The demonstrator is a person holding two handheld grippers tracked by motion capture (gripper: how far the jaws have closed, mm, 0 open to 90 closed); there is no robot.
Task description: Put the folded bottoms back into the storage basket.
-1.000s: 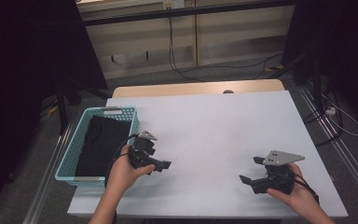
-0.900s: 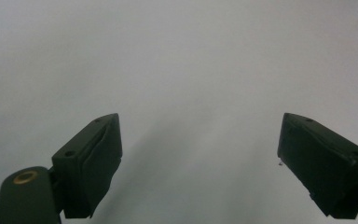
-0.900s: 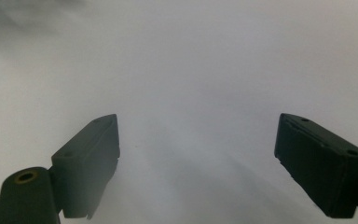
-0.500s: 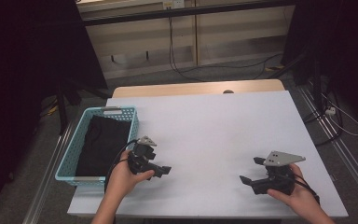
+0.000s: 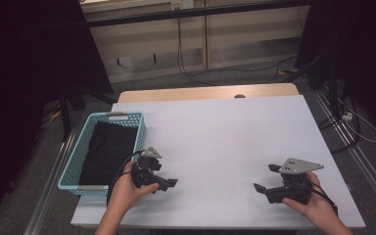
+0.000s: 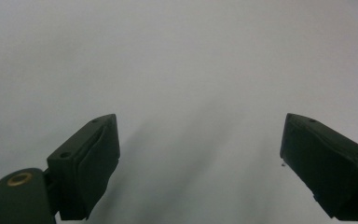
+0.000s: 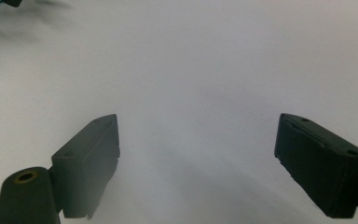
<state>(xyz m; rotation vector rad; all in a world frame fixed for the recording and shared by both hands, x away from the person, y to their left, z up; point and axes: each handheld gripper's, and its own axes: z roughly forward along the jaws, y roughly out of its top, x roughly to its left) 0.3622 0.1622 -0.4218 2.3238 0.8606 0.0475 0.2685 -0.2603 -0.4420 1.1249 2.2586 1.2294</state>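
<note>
the white table (image 5: 225, 147) is bare apart from the blue basket (image 5: 73, 169) at its left edge, with a dark cloth (image 5: 107, 152) lying folded inside it. since a second ago the left gripper (image 5: 169, 182) has drawn a little away from the basket toward the table's near edge, jaws wide apart and holding nothing, so i'd guess the cloth is already put away. the right gripper (image 5: 264, 178), well across the table from the basket, hasn't budged and stands equally wide and empty.

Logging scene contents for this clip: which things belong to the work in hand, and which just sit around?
In the work:
left gripper, open
right gripper, open
blue basket
black cloth inside it

Just around:
white table
floor cables
</note>
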